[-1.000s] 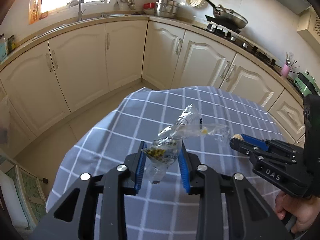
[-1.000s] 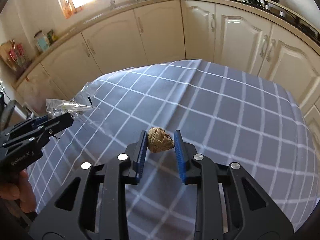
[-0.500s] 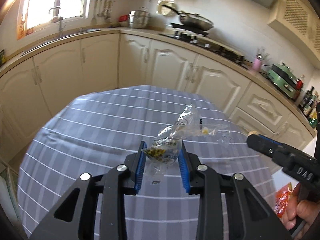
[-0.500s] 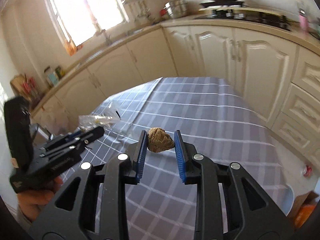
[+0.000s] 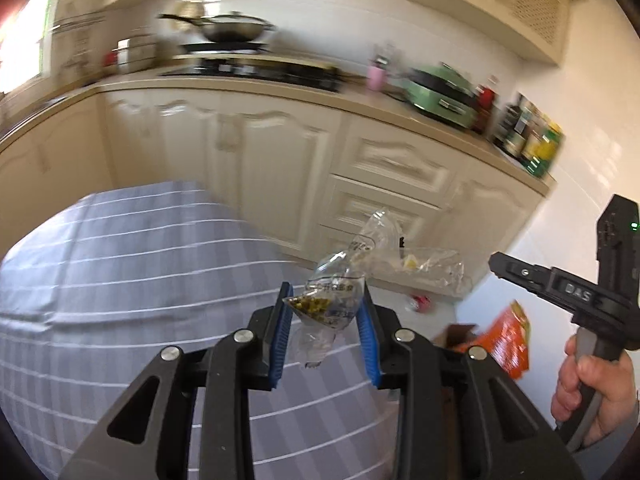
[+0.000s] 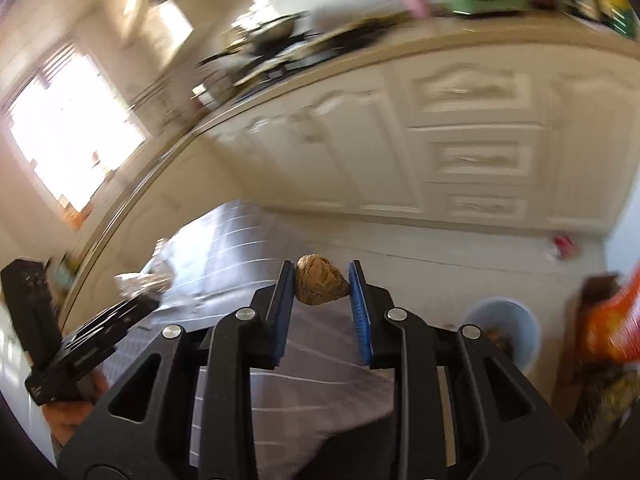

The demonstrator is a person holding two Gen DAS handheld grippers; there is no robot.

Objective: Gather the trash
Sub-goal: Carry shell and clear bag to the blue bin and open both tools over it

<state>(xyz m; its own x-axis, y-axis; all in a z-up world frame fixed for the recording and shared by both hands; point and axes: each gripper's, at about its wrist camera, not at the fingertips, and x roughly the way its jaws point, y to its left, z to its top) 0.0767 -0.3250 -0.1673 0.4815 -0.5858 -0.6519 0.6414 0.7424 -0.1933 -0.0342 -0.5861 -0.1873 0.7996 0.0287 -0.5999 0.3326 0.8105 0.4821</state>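
My left gripper [image 5: 325, 307] is shut on a crumpled clear plastic wrapper [image 5: 340, 292] with greenish bits inside, held in the air past the edge of the grey checked tablecloth [image 5: 120, 280]. My right gripper [image 6: 321, 284] is shut on a crumpled brown paper ball [image 6: 320, 285], held above the table's edge and the floor. The right gripper also shows at the right of the left wrist view [image 5: 496, 260], and the left gripper at the lower left of the right wrist view [image 6: 148, 304]. A pale blue bin [image 6: 500, 328] stands on the floor right of the right gripper.
Cream kitchen cabinets [image 5: 360, 168] run behind, with a wok, a green appliance and bottles on the counter. An orange bag [image 5: 508, 340] and a brown box [image 5: 456, 332] lie on the floor at right. A small red item [image 6: 564, 244] lies by the cabinet base.
Both grippers have swung right, off the table toward the floor at the right, each still holding its trash. The bin and the orange bag have come into view.
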